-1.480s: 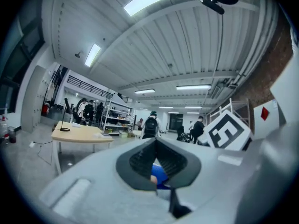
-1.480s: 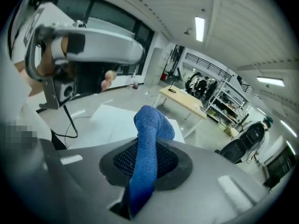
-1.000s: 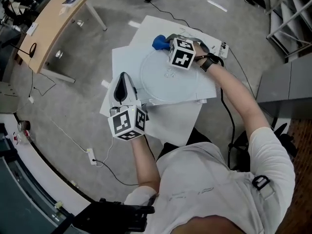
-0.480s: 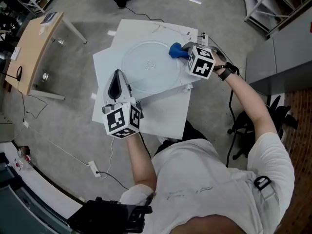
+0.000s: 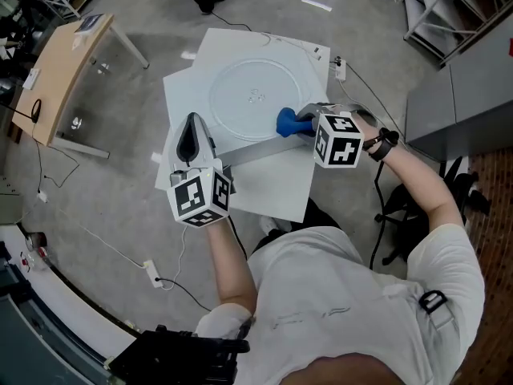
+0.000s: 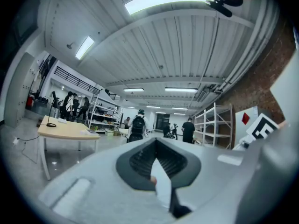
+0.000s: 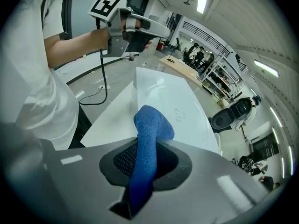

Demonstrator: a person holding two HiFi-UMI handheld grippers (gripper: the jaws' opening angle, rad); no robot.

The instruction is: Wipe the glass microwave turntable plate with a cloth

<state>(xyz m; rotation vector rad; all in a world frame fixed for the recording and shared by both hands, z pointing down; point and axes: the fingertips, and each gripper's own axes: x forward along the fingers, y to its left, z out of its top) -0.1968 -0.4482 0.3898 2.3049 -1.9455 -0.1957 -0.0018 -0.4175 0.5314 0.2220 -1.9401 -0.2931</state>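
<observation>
The clear glass turntable plate (image 5: 255,95) lies flat on a white sheet-covered table (image 5: 268,183). My right gripper (image 5: 301,123) is shut on a blue cloth (image 5: 287,123), which presses on the plate's near right rim. In the right gripper view the cloth (image 7: 149,125) sticks out between the jaws of that gripper (image 7: 145,167) over the plate (image 7: 163,94). My left gripper (image 5: 192,127) hovers at the table's left edge, off the plate. Its jaws stand together in the left gripper view (image 6: 161,181), with only a thin white sliver between them. The right gripper view shows the left gripper (image 7: 156,31) raised.
A wooden desk (image 5: 72,62) stands to the left on the grey floor. A power strip with its cable (image 5: 152,267) lies on the floor near me. Metal shelving (image 5: 457,6) is at the upper right. People stand far back (image 6: 138,127).
The right gripper has swept the blue cloth round the plate's rim, from the far side over the right side to the near right edge. The left gripper has stayed at the table's left edge.
</observation>
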